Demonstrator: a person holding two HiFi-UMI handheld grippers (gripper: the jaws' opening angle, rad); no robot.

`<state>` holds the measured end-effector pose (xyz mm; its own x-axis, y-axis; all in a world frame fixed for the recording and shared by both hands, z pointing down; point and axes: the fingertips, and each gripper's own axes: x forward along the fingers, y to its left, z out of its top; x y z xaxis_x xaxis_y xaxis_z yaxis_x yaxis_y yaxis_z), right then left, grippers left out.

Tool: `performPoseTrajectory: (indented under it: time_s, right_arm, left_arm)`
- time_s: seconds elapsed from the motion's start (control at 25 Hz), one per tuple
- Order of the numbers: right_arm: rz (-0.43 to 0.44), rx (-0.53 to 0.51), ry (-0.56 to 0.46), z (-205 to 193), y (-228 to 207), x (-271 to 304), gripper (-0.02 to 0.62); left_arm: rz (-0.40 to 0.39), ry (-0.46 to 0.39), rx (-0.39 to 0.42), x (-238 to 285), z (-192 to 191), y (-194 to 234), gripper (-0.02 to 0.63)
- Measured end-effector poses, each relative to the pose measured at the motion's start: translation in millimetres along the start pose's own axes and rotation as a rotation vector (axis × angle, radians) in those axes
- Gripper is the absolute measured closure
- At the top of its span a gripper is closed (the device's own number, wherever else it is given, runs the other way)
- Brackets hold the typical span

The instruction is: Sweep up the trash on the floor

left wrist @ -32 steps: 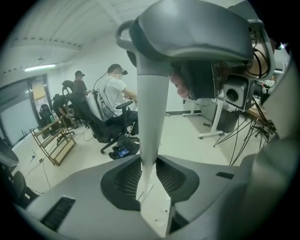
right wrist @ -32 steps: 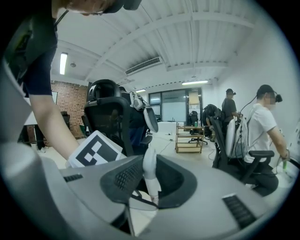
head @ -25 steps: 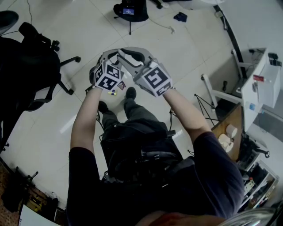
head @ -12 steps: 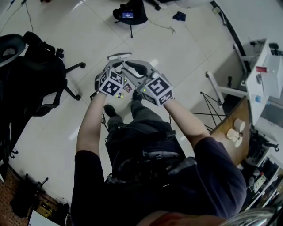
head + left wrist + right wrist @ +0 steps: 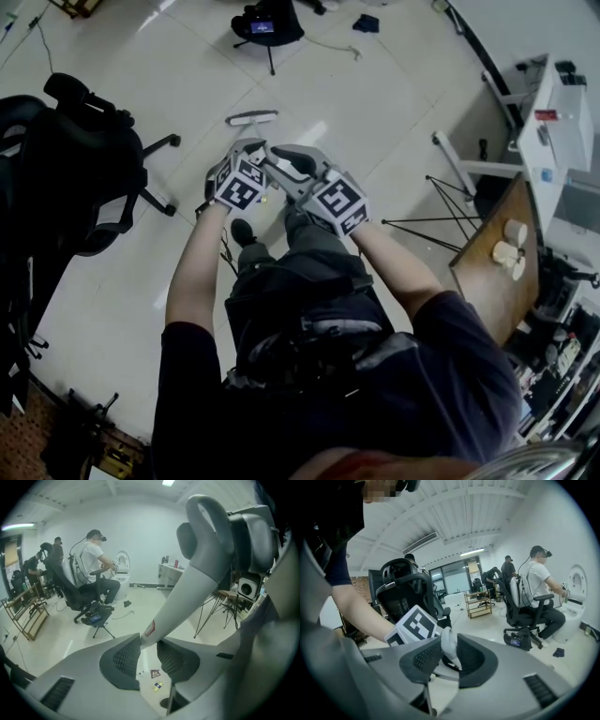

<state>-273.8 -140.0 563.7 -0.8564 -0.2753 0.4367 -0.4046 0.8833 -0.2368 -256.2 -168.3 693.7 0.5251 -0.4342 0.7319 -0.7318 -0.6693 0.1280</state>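
Note:
My left gripper is shut on a pale grey handle that rises up and to the right to a loop grip; its jaws have just been opening a little. My right gripper is shut on a white handle part, its jaws also easing wider, with the left gripper's marker cube just behind. A white bar-shaped head lies on the floor beyond both grippers. Trash shows between the left jaws: a dark wrapper and a yellow-blue scrap.
A black office chair stands at the left. A camera on a small tripod and a blue cloth lie farther off. Thin stand legs and a wooden table are at the right. A seated person works beyond.
Both grippers have moved together across the floor and dipped a little, carrying the handles. The white bar head now shows on the floor beyond them, and the trash sits closer under the grippers.

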Motion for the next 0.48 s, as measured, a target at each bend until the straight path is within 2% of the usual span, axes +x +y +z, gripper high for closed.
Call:
performPoseTrajectory:
  time_s: [0.16, 0.36, 0.48]
  right_arm:
    - [-0.031, 0.029, -0.006, -9, 31, -5, 0.480]
    - [-0.044, 0.044, 0.012, -21, 61, -6, 0.477]
    - [-0.065, 0.062, 0.008, -29, 79, -13, 0.477]
  left_arm:
    - [-0.034, 0.001, 0.018, -17, -20, -21, 0.497]
    - [-0.055, -0.020, -0.009, -33, -42, -37, 0.495]
    - [-0.072, -0.007, 0.027, -42, -53, -52, 0.495]
